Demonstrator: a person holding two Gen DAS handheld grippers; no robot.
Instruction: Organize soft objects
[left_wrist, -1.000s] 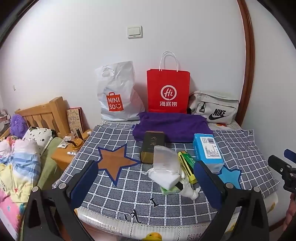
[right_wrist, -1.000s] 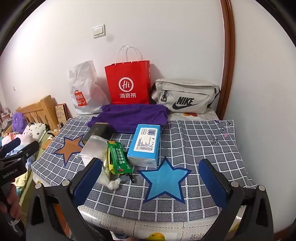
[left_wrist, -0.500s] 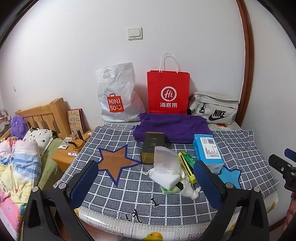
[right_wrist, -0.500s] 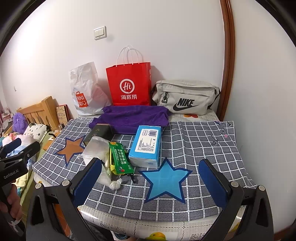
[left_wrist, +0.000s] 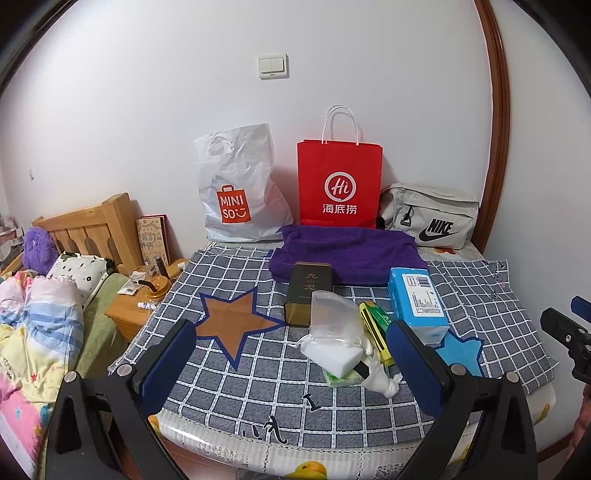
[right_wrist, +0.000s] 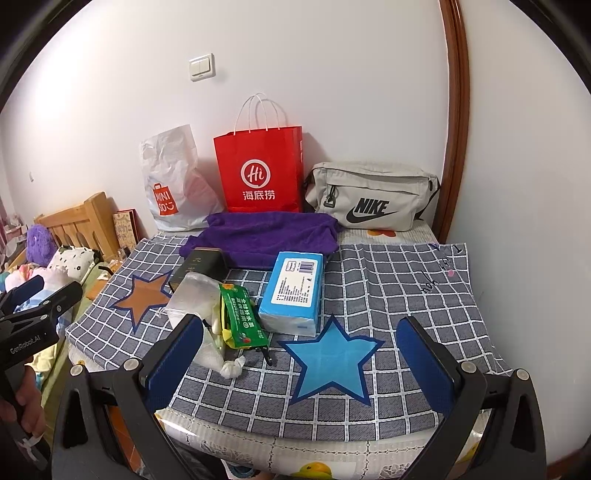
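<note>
Lower part of dark box (left_wrist: 309, 291) hidden behind clear pouch (left_wrist: 332, 317). Green packet (left_wrist: 341, 377) mostly covered by white sponge (left_wrist: 334, 356) — print unreadable. Near edge of purple towel (right_wrist: 266, 236) screened by dark box and blue tissue pack (right_wrist: 295, 291). Right gripper seen in left wrist view only as black tip (left_wrist: 565, 332) — rest cut off by frame edge. Small items on wooden nightstand (left_wrist: 129, 314) too small to identify. Bed (right_wrist: 22, 280) contents blurred at left margin.

The cloth (right_wrist: 369, 280) is grey with white squares and two stars, brown and blue. The towel (right_wrist: 266, 236) is purple. The paper bag (right_wrist: 260, 173) is red.
</note>
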